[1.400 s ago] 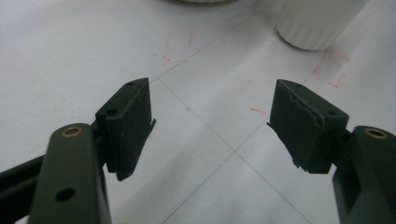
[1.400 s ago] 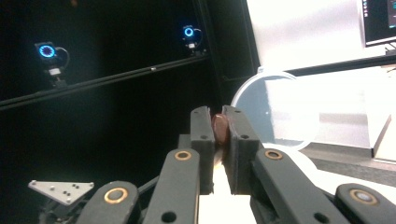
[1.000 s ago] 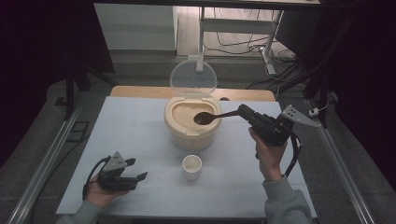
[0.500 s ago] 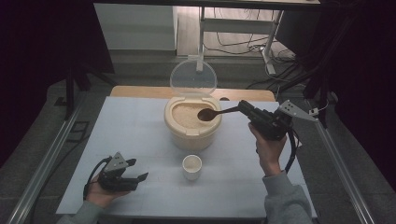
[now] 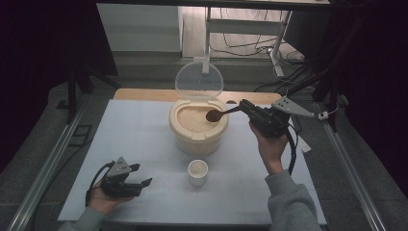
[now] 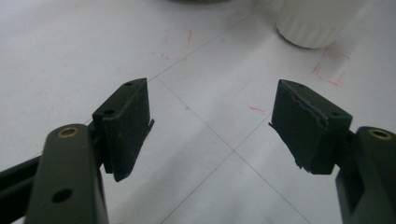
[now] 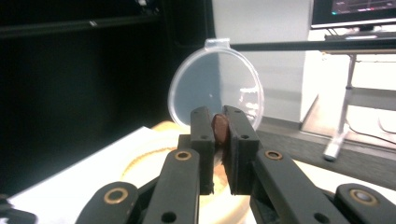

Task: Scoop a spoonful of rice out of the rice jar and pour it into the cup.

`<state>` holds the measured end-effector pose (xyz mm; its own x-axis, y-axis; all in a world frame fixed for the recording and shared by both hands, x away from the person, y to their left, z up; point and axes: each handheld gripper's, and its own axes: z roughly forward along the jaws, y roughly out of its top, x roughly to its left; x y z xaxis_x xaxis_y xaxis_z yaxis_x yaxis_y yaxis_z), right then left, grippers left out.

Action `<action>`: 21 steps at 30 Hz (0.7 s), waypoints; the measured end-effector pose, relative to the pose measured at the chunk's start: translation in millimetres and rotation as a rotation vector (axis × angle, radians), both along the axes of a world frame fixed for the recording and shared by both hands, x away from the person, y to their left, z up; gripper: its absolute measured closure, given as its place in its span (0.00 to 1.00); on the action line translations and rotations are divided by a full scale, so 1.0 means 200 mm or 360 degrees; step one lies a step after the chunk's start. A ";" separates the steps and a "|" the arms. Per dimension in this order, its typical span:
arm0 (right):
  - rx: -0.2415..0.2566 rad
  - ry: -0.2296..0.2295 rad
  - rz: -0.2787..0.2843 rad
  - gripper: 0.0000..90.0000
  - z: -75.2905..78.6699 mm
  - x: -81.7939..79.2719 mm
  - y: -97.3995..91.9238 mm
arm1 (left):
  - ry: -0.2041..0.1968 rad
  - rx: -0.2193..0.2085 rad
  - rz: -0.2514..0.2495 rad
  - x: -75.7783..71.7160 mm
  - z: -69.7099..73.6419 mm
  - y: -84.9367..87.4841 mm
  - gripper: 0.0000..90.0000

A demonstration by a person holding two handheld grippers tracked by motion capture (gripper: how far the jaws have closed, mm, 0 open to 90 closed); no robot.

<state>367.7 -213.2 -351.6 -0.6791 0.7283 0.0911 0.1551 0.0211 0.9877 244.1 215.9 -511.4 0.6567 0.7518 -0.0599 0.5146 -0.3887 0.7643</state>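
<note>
Right tool [image 5: 243, 109] clamps a wooden spoon [image 5: 217, 114] over the rice container [image 5: 198, 126].
Left tool [image 5: 139, 176] rests on the tabletop [image 5: 134, 130], jaws apart, grasping nothing.

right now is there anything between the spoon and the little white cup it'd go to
Nothing visible. The spoon, clamped in the right gripper, hangs over the rice container's right rim; only bare table lies before the cup.

A pale bench [image 5: 144, 139] with a wooden strip [image 5: 144, 94] along its far edge stands in a dark room. Behind it, a lit white panel [image 5: 139, 26], a metal stand [image 5: 278, 43] and cables [image 5: 245, 45] on the floor.
</note>
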 end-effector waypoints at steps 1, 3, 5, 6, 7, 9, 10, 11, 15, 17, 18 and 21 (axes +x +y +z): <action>0.0000 0.0000 0.0000 0.93 0.00 0.00 0.00 | 0.0000 0.0002 -0.0001 0.00 0.00 0.00 0.31; -0.0039 0.0018 -0.0008 0.93 -0.01 0.01 0.02 | 0.0000 0.0002 -0.0002 0.00 0.00 0.00 0.31; -0.0090 0.0043 -0.0021 0.93 -0.03 0.02 0.04 | 0.0000 0.0007 -0.0004 0.00 0.00 0.00 0.31; -0.0092 0.0052 -0.0021 0.93 -0.03 0.02 0.05 | -0.0001 0.0008 -0.0004 0.00 0.00 0.00 0.31; -0.0094 0.0057 -0.0022 0.93 -0.03 0.03 0.05 | -0.0001 0.0007 -0.0004 0.00 0.00 0.00 0.31; -0.0097 0.0068 -0.0020 0.93 -0.04 0.03 0.06 | 0.0000 0.0007 -0.0004 0.00 0.00 0.00 0.31; -0.0113 0.0078 -0.0017 0.93 -0.04 0.03 0.07 | 0.0001 0.0009 -0.0004 0.00 0.00 0.00 0.31; -0.0113 0.0078 -0.0017 0.93 -0.04 0.03 0.07 | 0.0001 0.0009 -0.0004 0.00 0.00 0.00 0.31; -0.0130 0.0105 -0.0008 0.93 -0.05 0.03 0.10 | 0.0003 0.0012 -0.0009 0.00 0.00 0.00 0.31; -0.0110 0.0159 -0.0005 0.93 -0.07 0.04 0.10 | 0.0003 0.0012 -0.0013 0.00 0.00 -0.01 0.31; -0.0110 0.0159 -0.0005 0.93 -0.07 0.04 0.10 | 0.0004 0.0012 -0.0013 0.00 0.00 -0.01 0.31; -0.0068 0.0224 0.0005 0.93 -0.09 0.06 0.11 | 0.0005 0.0012 -0.0011 0.00 0.00 -0.01 0.31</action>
